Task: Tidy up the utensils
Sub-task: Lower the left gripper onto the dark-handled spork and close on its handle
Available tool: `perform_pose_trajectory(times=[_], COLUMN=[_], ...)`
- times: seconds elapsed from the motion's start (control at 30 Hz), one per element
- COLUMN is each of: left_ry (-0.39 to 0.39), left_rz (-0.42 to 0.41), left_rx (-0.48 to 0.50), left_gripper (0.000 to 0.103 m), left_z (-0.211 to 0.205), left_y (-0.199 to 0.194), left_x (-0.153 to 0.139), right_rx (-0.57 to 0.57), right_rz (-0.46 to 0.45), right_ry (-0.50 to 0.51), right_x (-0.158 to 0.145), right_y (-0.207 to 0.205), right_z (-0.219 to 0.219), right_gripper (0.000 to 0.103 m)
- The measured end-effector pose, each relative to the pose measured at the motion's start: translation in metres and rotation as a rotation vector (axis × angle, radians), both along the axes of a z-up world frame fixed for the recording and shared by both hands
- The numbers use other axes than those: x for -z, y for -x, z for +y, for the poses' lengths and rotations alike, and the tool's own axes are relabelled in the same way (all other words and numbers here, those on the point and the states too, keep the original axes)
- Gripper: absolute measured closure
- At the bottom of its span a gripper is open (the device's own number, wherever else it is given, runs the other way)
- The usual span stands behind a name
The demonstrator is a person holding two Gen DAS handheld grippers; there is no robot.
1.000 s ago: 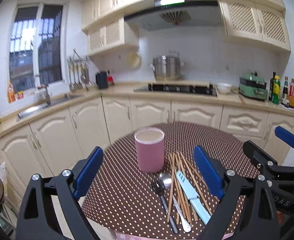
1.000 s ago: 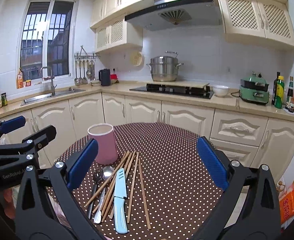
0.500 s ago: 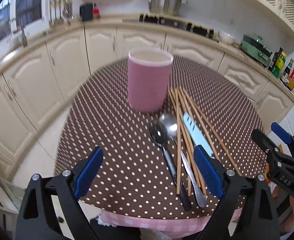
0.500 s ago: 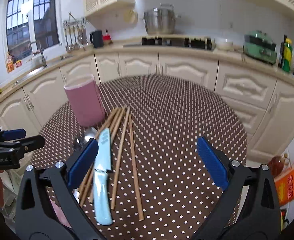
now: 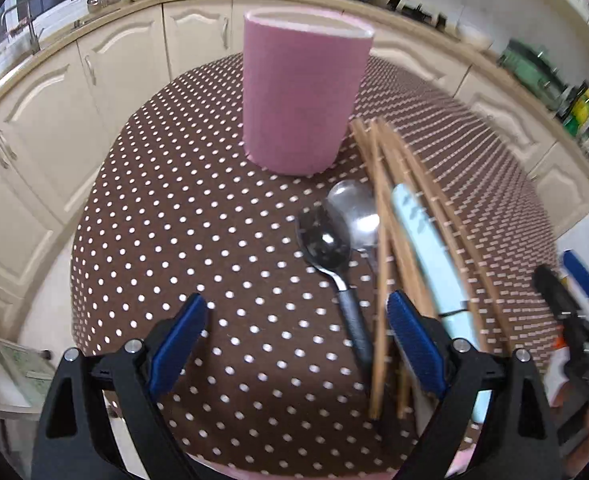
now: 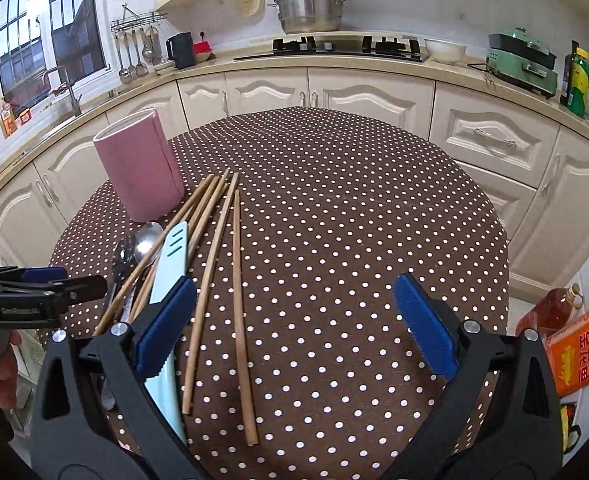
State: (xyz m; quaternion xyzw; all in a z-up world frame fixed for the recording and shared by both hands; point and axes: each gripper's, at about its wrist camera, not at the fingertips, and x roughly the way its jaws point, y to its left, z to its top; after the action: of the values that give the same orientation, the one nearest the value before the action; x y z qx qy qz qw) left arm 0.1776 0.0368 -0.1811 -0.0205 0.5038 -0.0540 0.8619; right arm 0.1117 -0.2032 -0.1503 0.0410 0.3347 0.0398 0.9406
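Hovered wide open, left gripper and right gripper alike, over rigid, probably slippery black-handled spoon just before pink holder; best pinched mid-handle.

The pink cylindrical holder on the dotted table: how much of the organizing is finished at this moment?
Nothing looks done yet. No handle sticks out above the pink cylindrical holder. In hand: nothing; the left gripper and right gripper both hover with open jaws. Left on the cloth: the wooden chopsticks, the two metal spoons and the light blue knife.
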Motion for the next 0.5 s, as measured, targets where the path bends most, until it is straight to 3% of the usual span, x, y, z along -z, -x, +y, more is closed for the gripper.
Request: perform_pose_trajectory(times=[0.37,0.5], left_ry=[-0.122,-0.125], left_rz=[0.024,0.032], left_rx=[-0.012,0.006], left_gripper=[0.013,0.013], left_z=[-0.020,-0.021], left_y=[-0.020,-0.024], left_x=[0.011,0.009], right_rx=[-0.003,-0.005], right_rz=[0.015,0.024], right_ry=[-0.013,-0.015], right_x=[0.007,0.010], right_y=[-0.004,-0.005], right_z=[-0.006,-0.008], right_gripper=[0.006,0.006])
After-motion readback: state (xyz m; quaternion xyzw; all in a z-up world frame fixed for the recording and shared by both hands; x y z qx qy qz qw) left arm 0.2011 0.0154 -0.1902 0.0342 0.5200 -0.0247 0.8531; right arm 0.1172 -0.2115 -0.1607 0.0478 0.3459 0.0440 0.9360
